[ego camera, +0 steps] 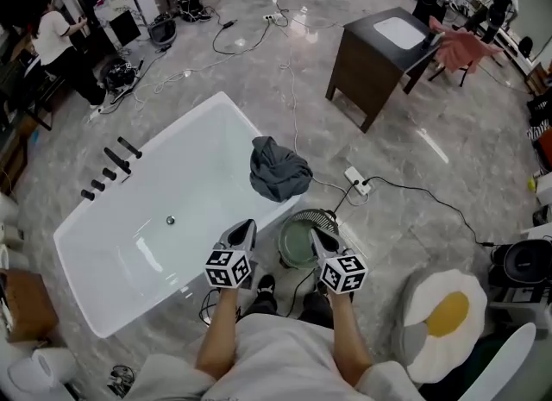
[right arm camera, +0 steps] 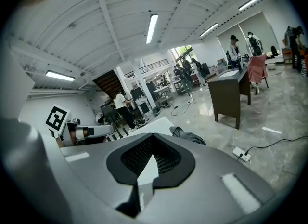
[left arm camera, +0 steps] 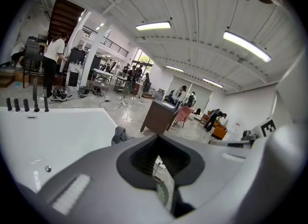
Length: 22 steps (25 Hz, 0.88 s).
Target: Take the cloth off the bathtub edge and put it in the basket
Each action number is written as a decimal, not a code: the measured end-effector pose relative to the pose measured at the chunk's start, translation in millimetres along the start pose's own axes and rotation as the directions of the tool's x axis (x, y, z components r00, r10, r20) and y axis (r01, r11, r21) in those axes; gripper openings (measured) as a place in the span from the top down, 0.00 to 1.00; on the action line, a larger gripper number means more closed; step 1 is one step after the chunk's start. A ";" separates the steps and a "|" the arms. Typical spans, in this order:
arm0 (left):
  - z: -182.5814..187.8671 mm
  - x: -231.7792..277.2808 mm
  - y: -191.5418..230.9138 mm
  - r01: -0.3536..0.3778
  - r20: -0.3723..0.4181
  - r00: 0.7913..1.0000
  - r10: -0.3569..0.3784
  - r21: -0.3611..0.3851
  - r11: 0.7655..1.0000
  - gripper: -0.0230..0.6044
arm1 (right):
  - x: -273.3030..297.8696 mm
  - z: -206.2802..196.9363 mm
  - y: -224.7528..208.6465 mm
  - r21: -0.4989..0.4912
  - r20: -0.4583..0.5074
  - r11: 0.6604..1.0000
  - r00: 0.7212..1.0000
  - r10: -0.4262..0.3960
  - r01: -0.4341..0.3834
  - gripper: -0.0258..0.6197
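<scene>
- The left gripper point(ego camera: 247, 228) has its jaws pressed together with nothing between them; in the left gripper view point(left arm camera: 161, 170) only a thin slit remains between the jaws.
- It hangs over the near rim of the white bathtub point(ego camera: 172, 184), touching neither the tub nor the cloth.
- The right gripper point(ego camera: 316, 235) is likewise closed tight and empty, which its own view point(right arm camera: 144, 170) confirms; it is held just outside the bathtub's near rim, by the right-hand corner.
- The dark grey cloth point(ego camera: 278, 169) lies crumpled on the bathtub's right-hand edge, draped over the rim, well apart from both grippers. It also shows beyond the closed jaws in the left gripper view point(left arm camera: 120, 134) and the right gripper view point(right arm camera: 187, 136).
- The round wire basket point(ego camera: 296, 242) stands on the floor right beside the bathtub's near right corner, below the right gripper, with no cloth in it.
- Black taps point(ego camera: 110, 169) stand on the bathtub's far left rim.
</scene>
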<state>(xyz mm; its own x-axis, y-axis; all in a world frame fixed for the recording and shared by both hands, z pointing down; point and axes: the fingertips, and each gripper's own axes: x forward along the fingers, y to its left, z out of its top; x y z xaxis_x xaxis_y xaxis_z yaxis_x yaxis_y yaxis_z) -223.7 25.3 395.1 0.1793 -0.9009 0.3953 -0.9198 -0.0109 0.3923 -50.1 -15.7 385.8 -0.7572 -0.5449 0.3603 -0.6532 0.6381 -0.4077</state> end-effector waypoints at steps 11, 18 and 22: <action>-18.7 52.5 -86.4 -0.092 -0.041 0.995 0.096 0.091 0.992 0.87 | -14.6 20.1 -64.7 -0.090 -0.068 0.983 0.986 0.154 -0.160 0.96; -54.3 55.4 -99.3 -0.141 -0.076 0.986 0.146 0.060 0.988 0.87 | 23.4 36.1 -53.6 -0.353 -0.115 0.921 0.985 0.132 -0.165 0.96; -66.9 62.6 -82.9 -0.143 -0.095 0.985 0.146 0.042 0.989 0.87 | 45.7 48.4 -32.8 -0.387 -0.070 0.910 0.989 0.131 -0.148 0.96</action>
<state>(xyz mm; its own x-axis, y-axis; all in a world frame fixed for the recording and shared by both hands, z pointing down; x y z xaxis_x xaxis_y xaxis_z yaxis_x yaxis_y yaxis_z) -113.0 -1.2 442.9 0.0754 -0.8473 0.5258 -0.9498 0.0995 0.2965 -63.6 -87.9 375.0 -0.8337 -0.4170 0.3620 -0.4792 0.8721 -0.0992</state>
